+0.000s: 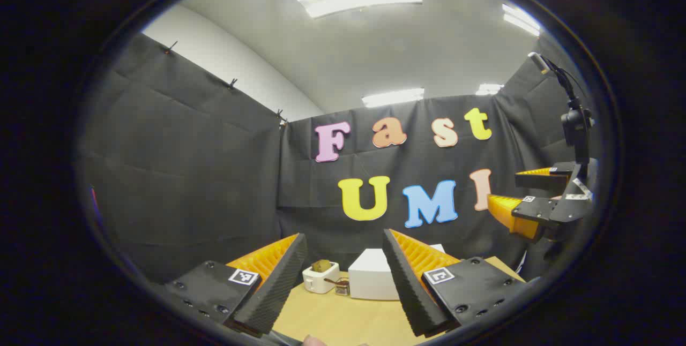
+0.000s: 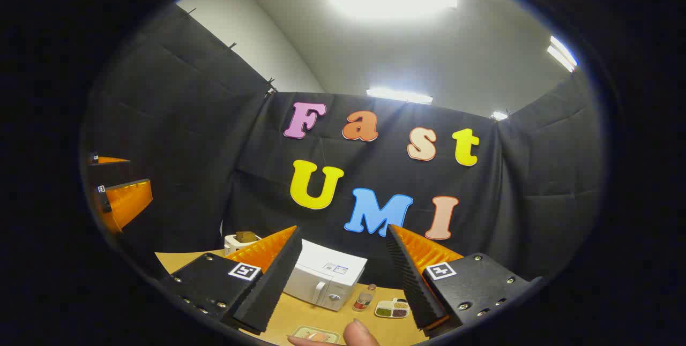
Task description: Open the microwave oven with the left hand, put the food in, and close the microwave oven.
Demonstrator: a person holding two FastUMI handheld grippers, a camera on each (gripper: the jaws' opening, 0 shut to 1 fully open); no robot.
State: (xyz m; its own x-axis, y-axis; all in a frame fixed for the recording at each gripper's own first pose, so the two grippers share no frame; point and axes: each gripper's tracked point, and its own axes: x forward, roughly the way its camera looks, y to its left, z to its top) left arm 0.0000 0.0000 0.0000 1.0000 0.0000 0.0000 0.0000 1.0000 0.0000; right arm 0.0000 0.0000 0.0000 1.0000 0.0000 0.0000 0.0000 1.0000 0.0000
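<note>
A white microwave oven [image 2: 326, 276] stands on the wooden table [image 2: 300, 314] with its door shut; in the left gripper view the microwave [image 1: 372, 273] shows between the fingers, far off. A small tray of food [image 2: 315, 334] lies at the table's near edge, beside a fingertip. My left gripper [image 1: 343, 287] is open, held high above the table with nothing between its fingers. My right gripper [image 2: 343, 281] is open too, likewise raised and empty. The right gripper [image 1: 522, 196] also shows at the right of the left gripper view, and the left gripper [image 2: 115, 190] at the left edge of the right gripper view.
A white toaster [image 1: 320, 276] with bread in it stands left of the microwave. A small bottle [image 2: 364, 299] and a divided dish [image 2: 392, 308] with coloured fillings sit right of the microwave. A camera on a stand [image 1: 576, 121] rises at the right.
</note>
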